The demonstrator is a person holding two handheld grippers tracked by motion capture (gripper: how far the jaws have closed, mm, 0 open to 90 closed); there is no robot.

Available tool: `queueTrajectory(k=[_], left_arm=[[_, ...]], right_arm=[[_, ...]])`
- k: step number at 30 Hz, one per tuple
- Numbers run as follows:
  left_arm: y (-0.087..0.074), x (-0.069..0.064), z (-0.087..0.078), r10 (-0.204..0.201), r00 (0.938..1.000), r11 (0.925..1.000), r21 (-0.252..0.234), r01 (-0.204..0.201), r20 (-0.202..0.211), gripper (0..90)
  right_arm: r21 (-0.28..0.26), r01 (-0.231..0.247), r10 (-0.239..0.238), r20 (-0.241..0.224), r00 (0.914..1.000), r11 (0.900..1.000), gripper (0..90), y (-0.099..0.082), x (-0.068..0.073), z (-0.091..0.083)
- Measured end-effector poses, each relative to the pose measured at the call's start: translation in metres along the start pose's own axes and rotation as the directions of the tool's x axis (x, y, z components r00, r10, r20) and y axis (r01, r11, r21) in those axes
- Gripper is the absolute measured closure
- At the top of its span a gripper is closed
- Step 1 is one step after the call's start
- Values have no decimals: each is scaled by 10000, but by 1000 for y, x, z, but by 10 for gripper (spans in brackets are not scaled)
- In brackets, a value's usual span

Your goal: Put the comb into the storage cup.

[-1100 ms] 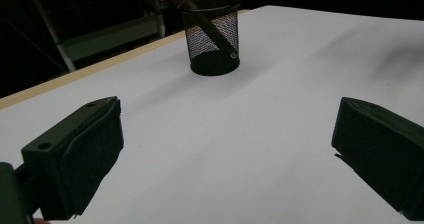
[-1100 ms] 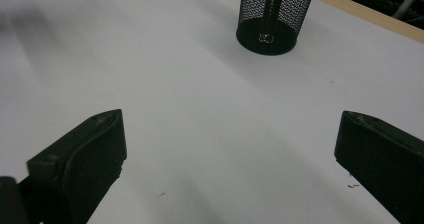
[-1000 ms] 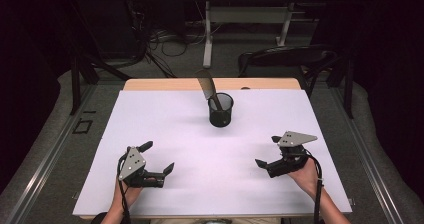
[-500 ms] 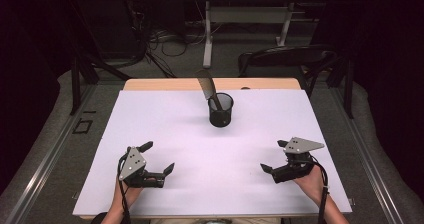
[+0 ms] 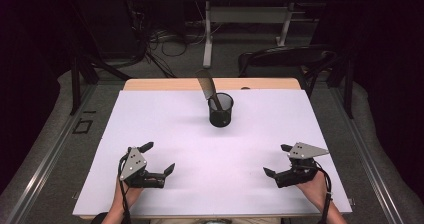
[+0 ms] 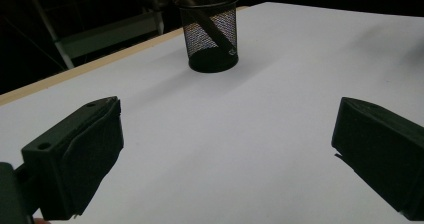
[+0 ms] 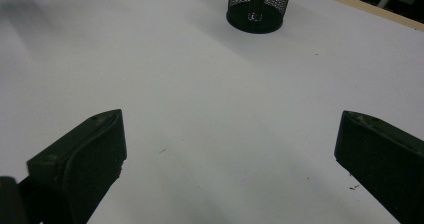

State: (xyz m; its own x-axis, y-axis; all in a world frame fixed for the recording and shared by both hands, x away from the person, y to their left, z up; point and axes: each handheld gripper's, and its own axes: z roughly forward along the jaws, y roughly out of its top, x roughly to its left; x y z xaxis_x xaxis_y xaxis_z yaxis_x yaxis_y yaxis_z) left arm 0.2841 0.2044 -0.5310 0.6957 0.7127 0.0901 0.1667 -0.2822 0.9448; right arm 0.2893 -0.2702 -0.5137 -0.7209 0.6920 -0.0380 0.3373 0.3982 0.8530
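Toward the lower left of the high view, the left claw (image 5: 159,159) is resting low over the white surface (image 5: 165,124), its jaws standing spread with nothing between them. At the lower right of that view the right claw (image 5: 278,159) is sitting in mirror position, jaws likewise spread and empty. Both are being held by hands entering from the bottom edge, and both are pointing inward and forward, which suggests a waiting posture.

Upper centre of the high view, 1 black mesh cup (image 5: 220,110) is standing upright on the surface, well apart from both claws. A long dark item (image 5: 207,88) is leaning out of the cup toward the upper left; its kind cannot be told. Its lower end is lying inside the cup, so the rim is propping it at a tilt.

The left gripper view is showing the cup (image 6: 209,31) at the upper centre, with the leaning item (image 6: 200,16) crossing the mesh diagonally. The right gripper view is showing the cup (image 7: 259,5) at the top edge, far ahead of its jaws.

Judgement: neither claw is engaging anything. The cup and its contents are appearing settled, with the claws parked clear near the front edge.
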Motion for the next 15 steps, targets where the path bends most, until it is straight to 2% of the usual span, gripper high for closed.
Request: queueTrajectory(k=[15], left_arm=[[0, 0, 0, 9, 10000, 10000, 58, -9, 26, 1]], right_arm=[[-124, -11, 11, 49, 10000, 9999, 0, -5, 2, 0]])
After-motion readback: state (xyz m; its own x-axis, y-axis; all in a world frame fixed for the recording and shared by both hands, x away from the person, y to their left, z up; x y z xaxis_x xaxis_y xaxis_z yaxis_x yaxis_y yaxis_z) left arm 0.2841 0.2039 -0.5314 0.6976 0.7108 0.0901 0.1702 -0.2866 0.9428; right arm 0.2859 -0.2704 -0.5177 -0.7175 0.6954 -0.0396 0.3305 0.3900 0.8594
